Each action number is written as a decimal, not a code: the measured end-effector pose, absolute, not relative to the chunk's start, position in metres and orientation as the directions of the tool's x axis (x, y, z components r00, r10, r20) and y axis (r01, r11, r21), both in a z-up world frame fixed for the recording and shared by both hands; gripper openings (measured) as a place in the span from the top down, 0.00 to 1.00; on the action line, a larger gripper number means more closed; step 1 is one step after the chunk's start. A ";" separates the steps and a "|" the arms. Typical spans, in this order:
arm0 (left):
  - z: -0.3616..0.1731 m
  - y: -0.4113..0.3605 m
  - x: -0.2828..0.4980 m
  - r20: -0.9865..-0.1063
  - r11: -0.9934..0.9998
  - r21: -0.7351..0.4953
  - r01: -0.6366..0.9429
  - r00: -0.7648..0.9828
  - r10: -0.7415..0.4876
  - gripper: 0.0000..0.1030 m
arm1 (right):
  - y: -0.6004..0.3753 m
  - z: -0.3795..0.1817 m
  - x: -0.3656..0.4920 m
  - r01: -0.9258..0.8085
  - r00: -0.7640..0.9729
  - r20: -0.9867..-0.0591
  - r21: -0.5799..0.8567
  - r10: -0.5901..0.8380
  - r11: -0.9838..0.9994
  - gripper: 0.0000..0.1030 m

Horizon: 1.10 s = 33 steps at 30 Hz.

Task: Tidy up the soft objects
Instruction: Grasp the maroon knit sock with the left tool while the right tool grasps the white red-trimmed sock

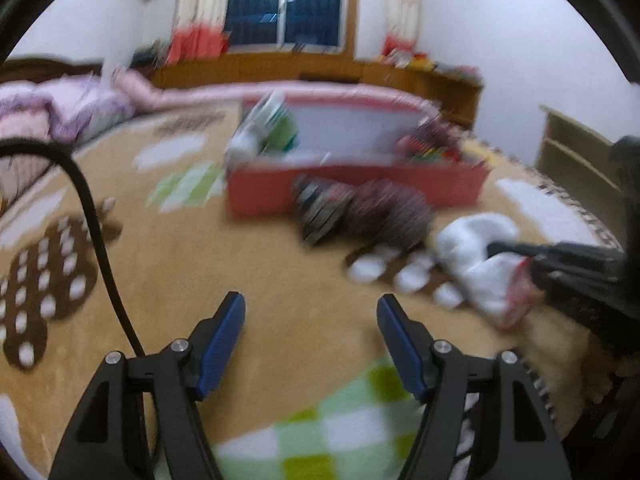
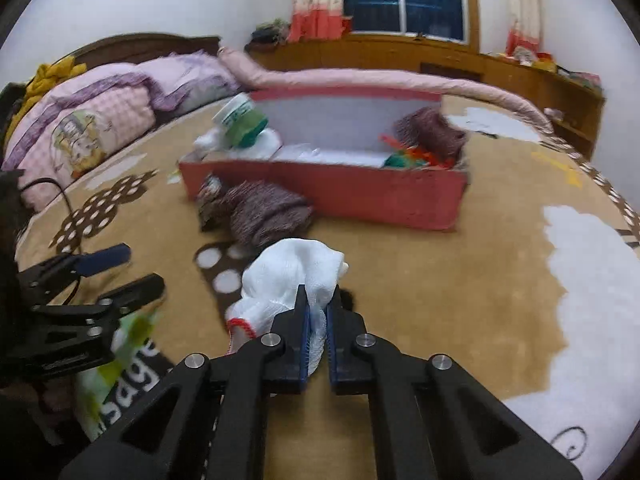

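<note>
Bed cover: one tan plush blanket (image 2: 440, 280) with brown dotted and white patches, spread over the bed and carrying everything.
Box: one long red open-topped cardboard box (image 2: 340, 196), toward the bed's far edge; a maroon knit piece, a green-and-white container and bright scraps sit inside.
Knit bundle: one maroon knitted soft bundle (image 2: 260, 216) on the cover, touching the box's near wall.
Cloth: one white crumpled cloth with red trim (image 2: 296, 276), nearer than the bundle.
Right gripper (image 2: 318, 300): jaws pinching the white cloth's near edge.
Left gripper (image 1: 312, 308): jaws spread, nothing between them, over bare cover.
</note>
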<state>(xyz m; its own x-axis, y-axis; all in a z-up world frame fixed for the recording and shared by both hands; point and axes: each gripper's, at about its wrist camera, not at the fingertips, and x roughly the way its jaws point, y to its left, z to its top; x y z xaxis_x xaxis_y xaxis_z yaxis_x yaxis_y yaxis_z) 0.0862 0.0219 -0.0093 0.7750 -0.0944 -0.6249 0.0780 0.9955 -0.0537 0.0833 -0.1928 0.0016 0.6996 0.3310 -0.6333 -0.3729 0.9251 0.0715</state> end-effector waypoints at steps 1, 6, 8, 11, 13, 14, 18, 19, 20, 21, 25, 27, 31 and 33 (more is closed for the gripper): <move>-0.004 0.018 0.084 -0.601 0.994 -0.050 0.098 0.792 -0.108 0.31 | -0.198 0.003 0.084 -0.355 0.709 -0.627 0.079 0.323 0.931 0.93; 0.029 -0.016 0.073 -0.451 0.968 0.000 0.251 0.864 -0.224 0.31 | -0.213 0.009 0.091 -0.283 0.739 -0.615 0.087 0.275 0.955 0.92; 0.032 -0.031 0.082 -0.454 0.958 0.002 0.287 0.854 -0.255 0.32 | -0.220 0.011 0.091 -0.177 0.783 -0.601 0.025 0.156 0.984 0.92; 0.022 -0.045 0.104 -0.499 0.951 -0.005 0.309 0.824 -0.270 0.49 | -0.234 0.015 0.094 -0.065 0.808 -0.587 0.001 0.053 0.998 0.92; 0.013 -0.052 0.126 -0.601 0.944 -0.023 0.328 0.751 -0.275 0.59 | -0.242 0.014 0.098 -0.030 0.800 -0.600 0.014 0.033 0.999 0.91; 0.009 -0.054 0.139 -0.644 0.945 -0.040 0.325 0.715 -0.273 0.59 | -0.244 0.012 0.100 -0.027 0.789 -0.613 0.022 0.035 0.999 0.91; 0.009 -0.052 0.163 -0.682 0.952 -0.099 0.290 0.677 -0.277 0.65 | -0.239 0.005 0.104 -0.046 0.769 -0.638 0.012 0.044 0.999 0.91; 0.010 -0.052 0.169 -0.689 0.951 -0.118 0.284 0.666 -0.285 0.81 | -0.238 0.005 0.105 -0.047 0.772 -0.635 0.005 0.039 0.999 0.91; 0.011 -0.052 0.173 -0.692 0.952 -0.126 0.278 0.663 -0.285 0.89 | -0.237 0.004 0.106 -0.046 0.772 -0.634 0.006 0.039 0.999 0.91; 0.012 -0.052 0.177 -0.695 0.956 -0.130 0.263 0.664 -0.277 0.91 | -0.236 0.003 0.107 -0.045 0.771 -0.636 0.007 0.039 0.999 0.91; 0.017 -0.041 0.180 -0.667 0.953 -0.205 0.222 0.682 -0.302 0.94 | -0.240 0.001 0.109 -0.043 0.767 -0.639 0.038 0.057 0.998 0.91; 0.021 -0.036 0.168 -0.650 0.950 -0.218 0.225 0.693 -0.313 0.94 | -0.244 0.002 0.106 -0.044 0.767 -0.637 0.065 0.075 0.997 0.91; 0.029 -0.023 0.128 -0.659 0.942 -0.237 0.238 0.673 -0.336 0.94 | -0.245 0.006 0.099 -0.091 0.760 -0.632 0.121 0.147 0.988 0.91; 0.034 -0.017 0.106 -0.653 0.941 -0.241 0.237 0.678 -0.338 0.94 | -0.242 0.010 0.093 -0.122 0.751 -0.635 0.137 0.182 0.983 0.91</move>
<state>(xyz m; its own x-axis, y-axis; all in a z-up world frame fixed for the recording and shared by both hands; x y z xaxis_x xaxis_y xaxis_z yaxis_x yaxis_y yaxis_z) 0.1062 -0.0167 0.0337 0.6776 -0.3377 -0.6533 0.2371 0.9412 -0.2406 0.0926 -0.2417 0.0095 0.7505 0.1817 -0.6354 -0.1219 0.9830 0.1371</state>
